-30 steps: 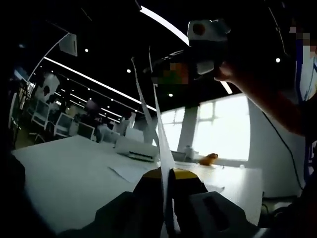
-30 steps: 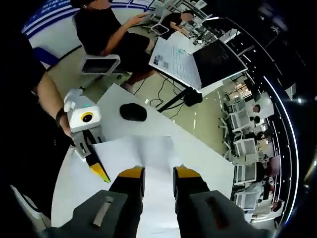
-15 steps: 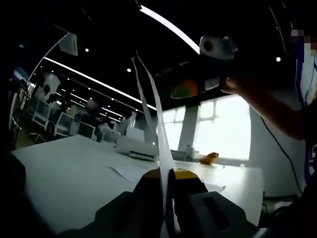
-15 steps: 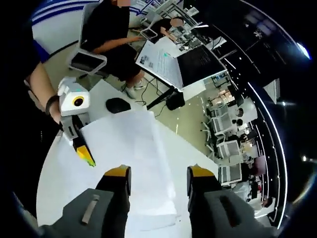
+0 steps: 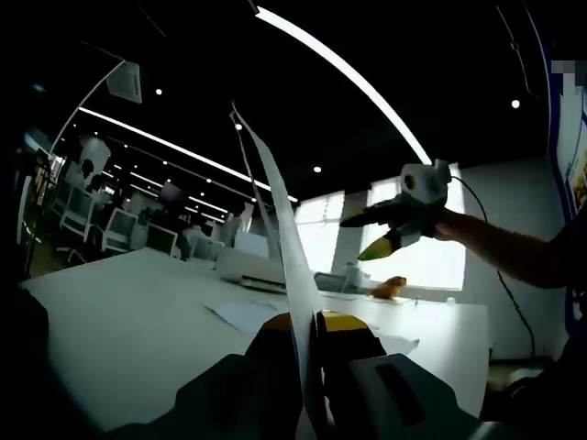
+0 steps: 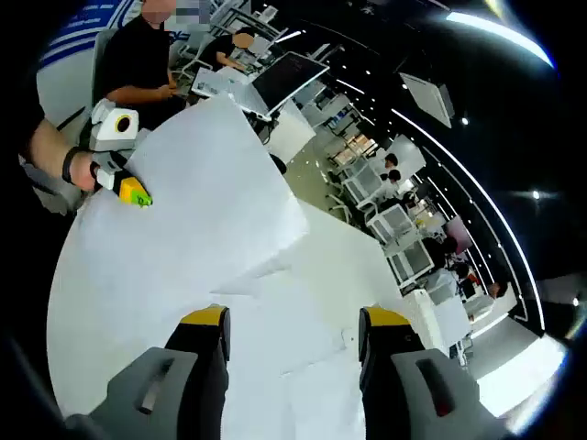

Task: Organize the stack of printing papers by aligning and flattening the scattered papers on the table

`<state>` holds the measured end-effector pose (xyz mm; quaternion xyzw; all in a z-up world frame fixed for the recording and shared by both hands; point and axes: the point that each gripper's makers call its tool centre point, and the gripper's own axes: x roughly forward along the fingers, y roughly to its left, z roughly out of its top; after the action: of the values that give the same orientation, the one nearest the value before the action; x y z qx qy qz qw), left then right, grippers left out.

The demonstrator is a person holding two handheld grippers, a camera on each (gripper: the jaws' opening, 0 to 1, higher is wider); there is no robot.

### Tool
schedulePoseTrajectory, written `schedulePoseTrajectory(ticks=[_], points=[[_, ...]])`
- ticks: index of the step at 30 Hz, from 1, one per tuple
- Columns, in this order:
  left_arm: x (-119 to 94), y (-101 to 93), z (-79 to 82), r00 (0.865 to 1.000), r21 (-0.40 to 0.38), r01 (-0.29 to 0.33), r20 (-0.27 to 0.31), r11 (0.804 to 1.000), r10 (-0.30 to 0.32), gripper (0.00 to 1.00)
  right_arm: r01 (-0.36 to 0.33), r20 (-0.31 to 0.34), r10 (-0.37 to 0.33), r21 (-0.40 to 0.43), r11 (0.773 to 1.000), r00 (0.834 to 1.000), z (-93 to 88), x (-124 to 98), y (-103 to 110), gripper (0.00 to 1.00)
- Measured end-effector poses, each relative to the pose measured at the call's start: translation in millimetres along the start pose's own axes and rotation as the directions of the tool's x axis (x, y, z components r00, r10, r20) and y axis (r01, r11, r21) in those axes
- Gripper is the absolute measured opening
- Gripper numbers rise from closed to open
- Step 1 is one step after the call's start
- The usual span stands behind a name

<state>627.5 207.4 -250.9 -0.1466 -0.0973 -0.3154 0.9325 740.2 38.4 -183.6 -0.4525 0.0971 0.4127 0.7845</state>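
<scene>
In the left gripper view my left gripper [image 5: 308,323] is shut on the lower edge of a stack of white papers [image 5: 280,211], which stands edge-on and rises up and to the left. My right gripper [image 5: 359,238] hangs in the air to the right of the stack, apart from it, jaws parted. In the right gripper view my right gripper [image 6: 295,319] is open with nothing between its fingers, above loose sheets [image 6: 303,344] lying on the white table [image 6: 92,312]. The held stack [image 6: 202,197] tilts up at the left, with the left gripper [image 6: 136,193] at its edge.
A white printer-like box [image 5: 252,271] and an orange object [image 5: 389,289] sit at the table's far side. A single sheet [image 5: 240,316] lies flat near my left jaws. People sit at desks with screens [image 6: 284,78] beyond the table. A person's forearm [image 5: 514,252] reaches in from the right.
My right gripper has opened wide, let go of the stack's top edge, and swung away to the right and lower. The left gripper keeps its hold on the stack.
</scene>
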Motion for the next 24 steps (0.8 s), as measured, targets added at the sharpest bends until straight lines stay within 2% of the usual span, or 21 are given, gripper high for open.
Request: schedulePoseTrajectory(ticks=[2, 6, 8, 11, 14, 16, 17, 19, 21, 24], points=[[-0.3, -0.1, 0.1, 1.000, -0.001, -0.001, 0.000, 1.000, 0.001, 0.07, 0.012, -0.058, -0.008, 0.064, 0.998, 0.998, -32.5, -5.0, 0.7, 0.51], [-0.4, -0.7, -0.4, 1.000, 0.006, -0.004, -0.005, 1.000, 0.004, 0.07, 0.064, -0.054, -0.058, 0.128, 0.990, 0.997, -60.3, -16.7, 4.7, 0.53], [-0.3, -0.9, -1.1, 1.000, 0.011, -0.006, -0.010, 1.000, 0.006, 0.07, 0.082, -0.059, -0.072, 0.193, 0.978, 0.996, -77.7, -23.4, 12.4, 0.55], [-0.6, -1.9, -1.9, 1.000, 0.018, -0.004, -0.015, 1.000, 0.004, 0.07, 0.107, -0.063, -0.095, 0.237, 0.966, 0.994, -97.1, -30.3, 22.3, 0.61], [-0.8, -2.1, -2.0, 1.000, 0.017, -0.002, -0.016, 1.000, 0.002, 0.08, 0.125, -0.041, -0.119, 0.307, 0.943, 0.992, -107.0, -36.1, 29.4, 0.61], [-1.3, -2.3, -1.5, 1.000, 0.019, 0.000, -0.013, 1.000, 0.000, 0.08, 0.095, 0.016, -0.111, 0.404, 0.910, 0.994, -106.2, -38.7, 34.7, 0.60], [-1.8, -2.7, -1.1, 1.000, 0.022, 0.000, -0.011, 1.000, 0.000, 0.08, 0.088, 0.025, -0.113, 0.474, 0.876, 0.993, -109.5, -40.5, 37.1, 0.60], [-2.2, -3.3, -0.6, 1.000, 0.024, 0.001, -0.008, 1.000, -0.001, 0.08, 0.080, 0.040, -0.117, 0.517, 0.853, 0.992, -112.2, -42.4, 41.3, 0.60], [-2.4, -3.2, -0.2, 1.000, 0.024, -0.002, -0.006, 1.000, 0.002, 0.08, 0.087, 0.033, -0.121, 0.509, 0.856, 0.992, -116.0, -43.1, 46.2, 0.60], [-2.5, -3.0, 0.0, 1.000, 0.023, -0.004, -0.005, 1.000, 0.004, 0.08, 0.117, -0.017, -0.124, 0.476, 0.871, 0.992, -128.3, -41.7, 51.6, 0.62]])
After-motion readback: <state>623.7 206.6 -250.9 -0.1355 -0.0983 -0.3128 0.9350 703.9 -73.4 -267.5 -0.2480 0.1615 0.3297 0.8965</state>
